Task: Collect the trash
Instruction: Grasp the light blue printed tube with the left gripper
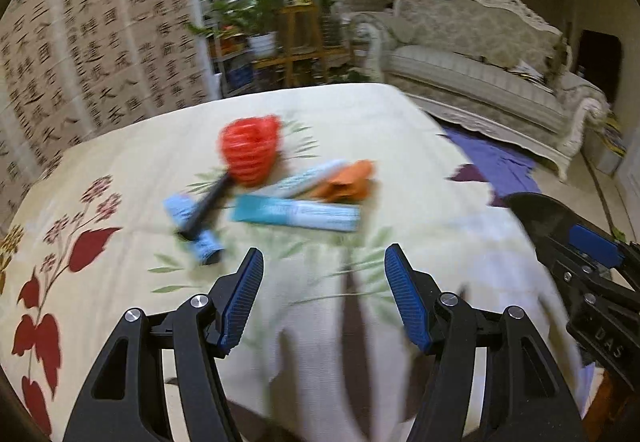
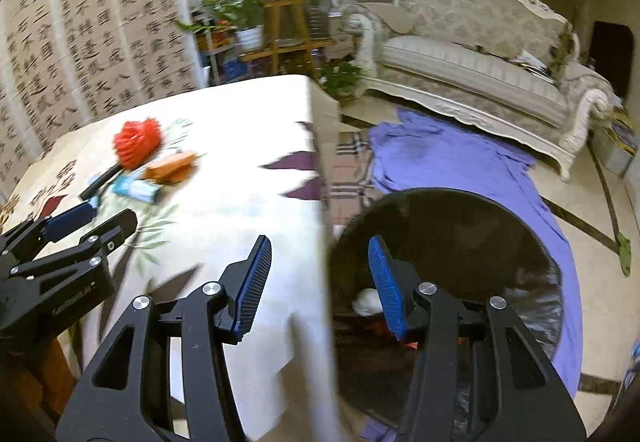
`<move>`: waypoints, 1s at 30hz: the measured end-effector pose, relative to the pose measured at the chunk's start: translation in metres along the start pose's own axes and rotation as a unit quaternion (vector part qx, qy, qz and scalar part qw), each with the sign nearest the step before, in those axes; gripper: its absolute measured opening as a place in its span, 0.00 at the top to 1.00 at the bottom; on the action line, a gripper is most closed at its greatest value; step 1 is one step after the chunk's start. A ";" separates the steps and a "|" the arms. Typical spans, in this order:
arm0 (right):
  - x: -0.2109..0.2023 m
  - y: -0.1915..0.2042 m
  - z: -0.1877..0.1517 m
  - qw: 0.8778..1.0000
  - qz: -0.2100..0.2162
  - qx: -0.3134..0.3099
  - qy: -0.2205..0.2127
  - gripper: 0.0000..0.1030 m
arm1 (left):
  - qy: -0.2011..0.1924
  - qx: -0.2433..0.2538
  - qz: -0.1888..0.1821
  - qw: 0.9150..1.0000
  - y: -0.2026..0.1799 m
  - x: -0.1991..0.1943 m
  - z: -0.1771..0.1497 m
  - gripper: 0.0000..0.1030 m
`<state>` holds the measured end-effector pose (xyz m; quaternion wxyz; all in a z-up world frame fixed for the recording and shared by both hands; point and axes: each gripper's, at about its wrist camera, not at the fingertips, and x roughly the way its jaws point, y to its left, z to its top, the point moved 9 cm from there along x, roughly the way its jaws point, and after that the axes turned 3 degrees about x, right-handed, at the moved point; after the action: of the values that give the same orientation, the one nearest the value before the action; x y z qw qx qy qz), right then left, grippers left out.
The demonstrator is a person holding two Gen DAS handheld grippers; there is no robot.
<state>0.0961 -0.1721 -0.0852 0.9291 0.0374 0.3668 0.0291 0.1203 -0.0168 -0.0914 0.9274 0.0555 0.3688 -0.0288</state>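
Several pieces of trash lie on the flower-print tablecloth [image 1: 120,162]: a red foam net [image 1: 250,150], an orange wrapper [image 1: 348,182], a long teal and white box [image 1: 296,213], a small blue carton [image 1: 192,230] and a black marker [image 1: 208,206] lying across it. My left gripper [image 1: 324,254] hovers open just short of them, with nothing between its pads. My right gripper [image 2: 319,244] is open and empty over the table's right edge. Beside that edge on the floor stands a bin lined with a black bag [image 2: 460,210], and a white wad [image 2: 366,300] lies inside it.
A purple cloth [image 2: 460,162] is spread on the floor around the bin. Behind it stands a pale carved sofa [image 2: 480,54]. A wooden plant stand [image 1: 296,34] and a calligraphy screen [image 1: 80,42] are beyond the table's far edge.
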 end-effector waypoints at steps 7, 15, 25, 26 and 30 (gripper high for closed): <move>0.014 0.048 0.001 0.999 0.028 -0.035 0.019 0.52 | 0.031 -0.050 0.019 0.998 0.047 0.011 -0.010 0.40; 0.028 0.073 0.004 0.997 0.047 -0.051 0.035 0.52 | 0.050 -0.073 0.033 0.995 0.073 0.028 -0.007 0.40; 0.047 0.084 0.012 0.995 0.066 -0.045 0.055 0.51 | 0.070 -0.083 0.033 0.994 0.089 0.041 -0.006 0.40; 0.048 0.083 0.012 0.995 0.067 -0.044 0.056 0.51 | 0.070 -0.082 0.032 0.994 0.090 0.041 -0.006 0.40; 0.052 0.087 0.014 0.995 0.070 -0.045 0.059 0.51 | 0.068 -0.078 0.031 0.994 0.093 0.037 -0.009 0.45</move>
<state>0.1413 -0.0824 -0.1023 0.9024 0.0196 0.4156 0.1122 0.1503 0.0764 -0.1157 0.9022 -0.0040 0.4301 0.0330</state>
